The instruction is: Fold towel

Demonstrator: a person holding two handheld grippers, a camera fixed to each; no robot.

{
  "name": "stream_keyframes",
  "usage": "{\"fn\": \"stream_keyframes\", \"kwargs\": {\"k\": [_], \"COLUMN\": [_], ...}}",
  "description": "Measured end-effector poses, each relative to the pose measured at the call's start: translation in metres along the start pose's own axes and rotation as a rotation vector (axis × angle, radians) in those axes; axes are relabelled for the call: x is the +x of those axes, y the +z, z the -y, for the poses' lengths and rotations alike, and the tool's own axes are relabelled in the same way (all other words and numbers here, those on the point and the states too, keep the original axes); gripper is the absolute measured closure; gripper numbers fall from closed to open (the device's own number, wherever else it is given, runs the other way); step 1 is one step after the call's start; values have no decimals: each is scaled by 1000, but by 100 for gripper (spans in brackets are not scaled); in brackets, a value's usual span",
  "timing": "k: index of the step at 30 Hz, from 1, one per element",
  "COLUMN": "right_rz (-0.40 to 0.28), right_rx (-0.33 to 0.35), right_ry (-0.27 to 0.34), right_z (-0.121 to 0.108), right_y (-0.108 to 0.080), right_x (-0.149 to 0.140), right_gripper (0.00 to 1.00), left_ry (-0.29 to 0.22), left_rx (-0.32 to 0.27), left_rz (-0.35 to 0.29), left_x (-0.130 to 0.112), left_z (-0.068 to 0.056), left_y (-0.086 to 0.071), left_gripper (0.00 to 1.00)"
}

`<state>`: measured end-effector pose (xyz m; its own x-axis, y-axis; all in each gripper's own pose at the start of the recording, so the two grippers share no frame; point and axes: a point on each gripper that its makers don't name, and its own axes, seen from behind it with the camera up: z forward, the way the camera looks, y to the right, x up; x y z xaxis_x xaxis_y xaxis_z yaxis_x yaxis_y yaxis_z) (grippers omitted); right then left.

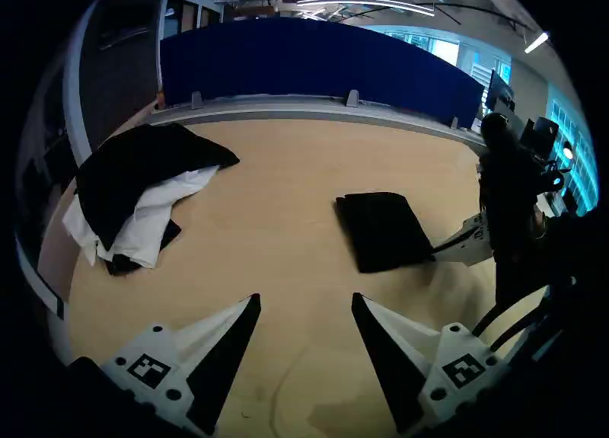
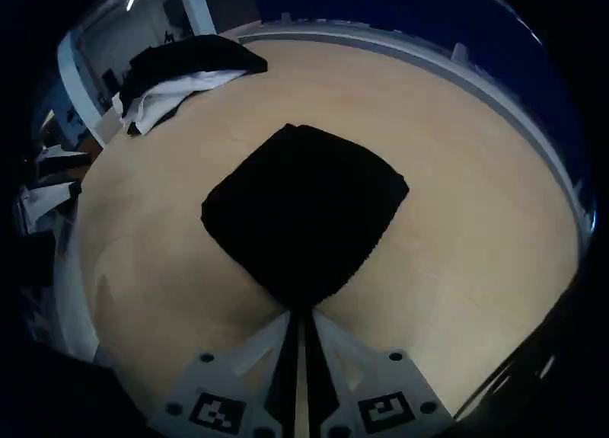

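A black towel (image 2: 304, 213) lies folded into a thick rectangle on the light wooden table (image 2: 472, 232). My right gripper (image 2: 302, 314) is shut, its fingertips pinching the towel's near corner. In the left gripper view the same black towel (image 1: 384, 228) sits right of centre, with the right gripper (image 1: 449, 246) reaching its right edge. My left gripper (image 1: 304, 305) hovers open over bare table in front of the towel, well short of it, with nothing between its fingers.
A heap of black and white towels (image 1: 141, 190) lies at the table's far left, also seen as a heap (image 2: 183, 76) in the right gripper view. A blue partition (image 1: 304, 61) lines the far edge. A person in dark clothes (image 1: 510, 202) stands at the right.
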<state>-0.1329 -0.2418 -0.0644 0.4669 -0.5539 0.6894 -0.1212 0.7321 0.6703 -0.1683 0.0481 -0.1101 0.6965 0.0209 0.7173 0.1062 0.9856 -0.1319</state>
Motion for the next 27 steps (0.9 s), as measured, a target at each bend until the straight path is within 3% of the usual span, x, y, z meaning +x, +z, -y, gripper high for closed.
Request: {"fn": "stream_keyframes", "kwargs": {"k": [6,12,27], "right_rz": [-46,-126,-353], "right_rx": [-1,-9,2], "right_ry": [-3,-16,-115], "right_z": [1,-1,10], "right_y": [-8,-30,-119], "right_x": [15,48,161], "right_gripper": [96,96,96], "left_ry": [1,9,20], "left_rx": [-1,3,15], "left_rz": [-1,-5,-34], "left_x": [2,6,16], "left_z": [0,1,4], "left_y": [-1,-3,-14], "left_gripper": [11,11,12]}}
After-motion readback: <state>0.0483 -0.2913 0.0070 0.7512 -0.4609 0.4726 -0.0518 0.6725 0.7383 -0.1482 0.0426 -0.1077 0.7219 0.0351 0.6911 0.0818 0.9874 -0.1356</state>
